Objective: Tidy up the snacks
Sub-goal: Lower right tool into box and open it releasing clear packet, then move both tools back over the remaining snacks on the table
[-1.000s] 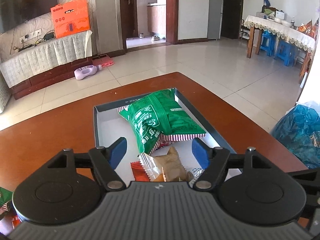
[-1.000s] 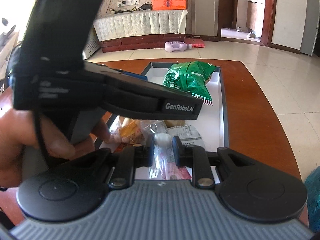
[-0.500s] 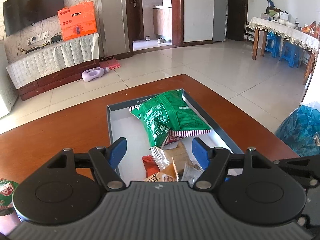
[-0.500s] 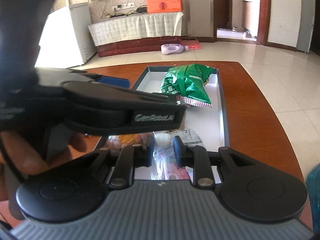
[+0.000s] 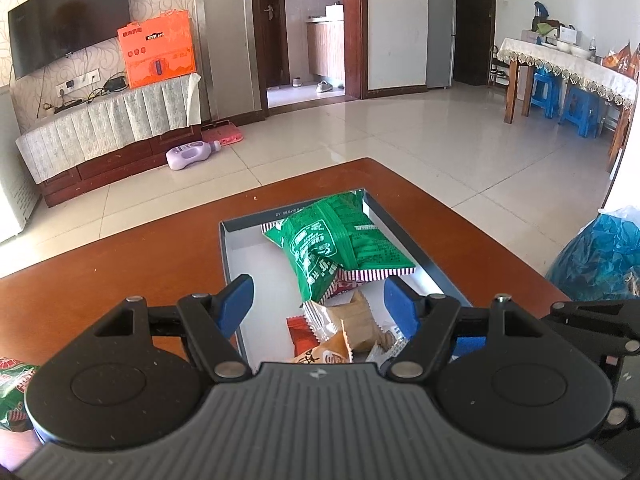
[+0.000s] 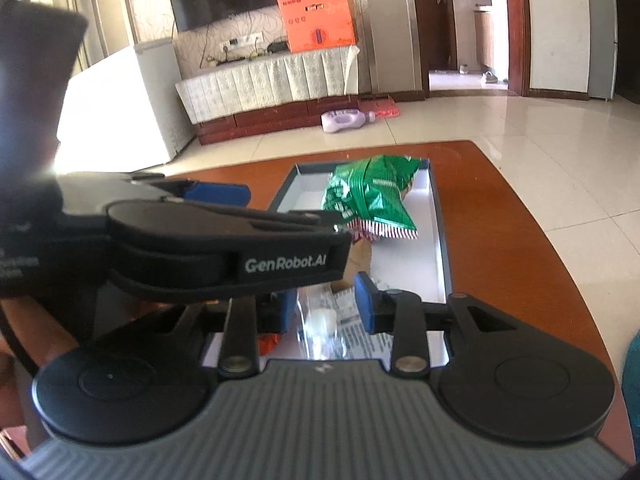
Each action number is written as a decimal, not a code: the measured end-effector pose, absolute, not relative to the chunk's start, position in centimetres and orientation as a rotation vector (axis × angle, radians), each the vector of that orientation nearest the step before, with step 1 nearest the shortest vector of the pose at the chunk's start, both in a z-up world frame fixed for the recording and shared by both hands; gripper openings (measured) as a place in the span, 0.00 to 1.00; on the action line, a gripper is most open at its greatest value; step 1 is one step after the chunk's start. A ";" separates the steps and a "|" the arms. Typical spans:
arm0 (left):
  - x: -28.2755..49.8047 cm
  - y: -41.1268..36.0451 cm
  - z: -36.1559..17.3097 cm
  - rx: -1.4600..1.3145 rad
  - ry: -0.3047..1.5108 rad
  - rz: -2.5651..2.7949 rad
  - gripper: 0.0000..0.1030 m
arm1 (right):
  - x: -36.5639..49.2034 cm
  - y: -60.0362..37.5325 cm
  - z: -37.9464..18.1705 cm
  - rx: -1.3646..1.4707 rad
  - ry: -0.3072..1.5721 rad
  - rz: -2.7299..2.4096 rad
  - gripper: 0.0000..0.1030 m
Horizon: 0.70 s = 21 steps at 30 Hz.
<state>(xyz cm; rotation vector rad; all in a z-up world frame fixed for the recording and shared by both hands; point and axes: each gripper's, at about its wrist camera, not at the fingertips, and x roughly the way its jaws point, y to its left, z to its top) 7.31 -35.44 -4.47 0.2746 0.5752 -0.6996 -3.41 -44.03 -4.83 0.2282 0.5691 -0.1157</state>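
Clearly "GenRobot.AI" marks the left gripper body.

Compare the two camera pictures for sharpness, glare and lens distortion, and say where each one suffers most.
Left wrist view: sharp, evenly lit; fisheye bends the door frames; the green snack bag reads crisply. Right wrist view: softer overall, the left gripper across the frame is blurred at its near end, strong window glare washes out the white appliance, and the table edge curves.
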 end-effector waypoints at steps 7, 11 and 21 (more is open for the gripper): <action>6.5 -34.9 -3.5 0.261 0.564 -0.709 0.78 | -3.6 -43.8 -4.3 0.217 0.547 -0.139 0.52; 6.0 -34.5 -3.1 0.249 0.559 -0.711 0.79 | -3.7 -43.2 -4.0 0.198 0.536 -0.144 0.53; 4.6 -28.1 -1.3 0.165 0.498 -0.599 0.79 | -3.1 -41.0 -3.7 0.175 0.515 -0.138 0.53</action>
